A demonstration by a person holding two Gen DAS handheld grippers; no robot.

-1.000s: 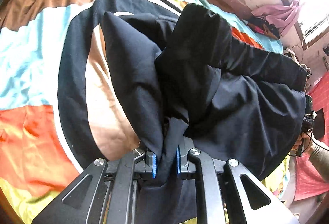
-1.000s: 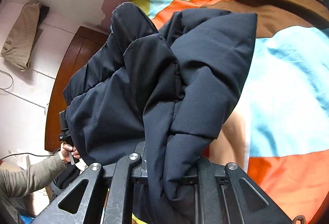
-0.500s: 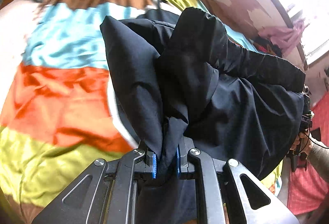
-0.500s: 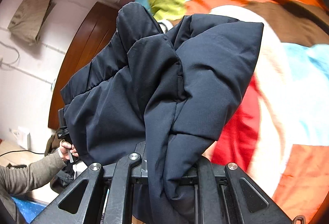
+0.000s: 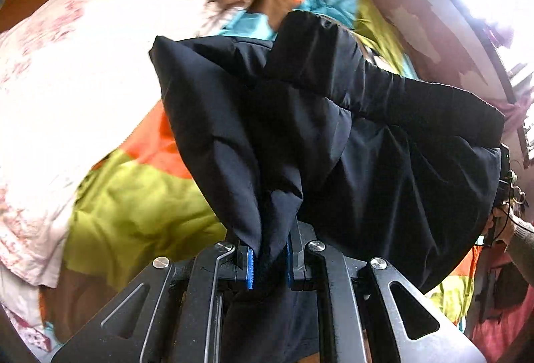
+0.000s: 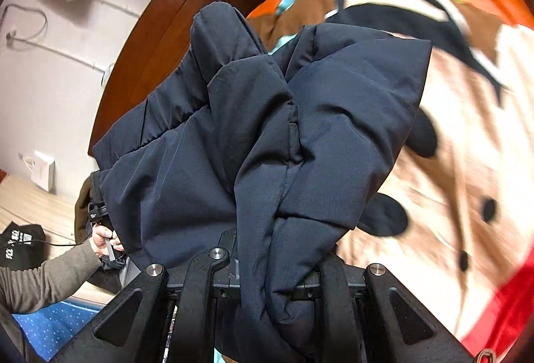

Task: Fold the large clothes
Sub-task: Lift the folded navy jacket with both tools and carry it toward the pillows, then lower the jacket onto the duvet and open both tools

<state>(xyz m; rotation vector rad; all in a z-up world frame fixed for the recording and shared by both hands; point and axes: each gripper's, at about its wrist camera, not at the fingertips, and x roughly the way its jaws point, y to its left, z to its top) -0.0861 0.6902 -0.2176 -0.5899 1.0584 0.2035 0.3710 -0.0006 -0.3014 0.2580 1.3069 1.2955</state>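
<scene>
The left gripper (image 5: 269, 258) is clenched on a bunched fold of the dark padded jacket (image 5: 333, 136), its blue pads (image 5: 249, 268) pressing the cloth from both sides. The right gripper (image 6: 267, 279) also grasps a thick wad of the jacket (image 6: 267, 129); its pads are buried under the fabric. Between the two, the jacket hangs in the air above the bed, over the patchwork bedspread (image 5: 133, 196) and near a white floral pillow (image 5: 66, 79) by the wooden headboard (image 6: 160, 39). The person's hand (image 6: 103, 238) shows at the jacket's far edge. The jacket looks soft, puffy and fairly bulky, with a smooth shell that may slip. It will sag and balloon rather than crease, so holding seams or the hem near the corners should control it best.
</scene>
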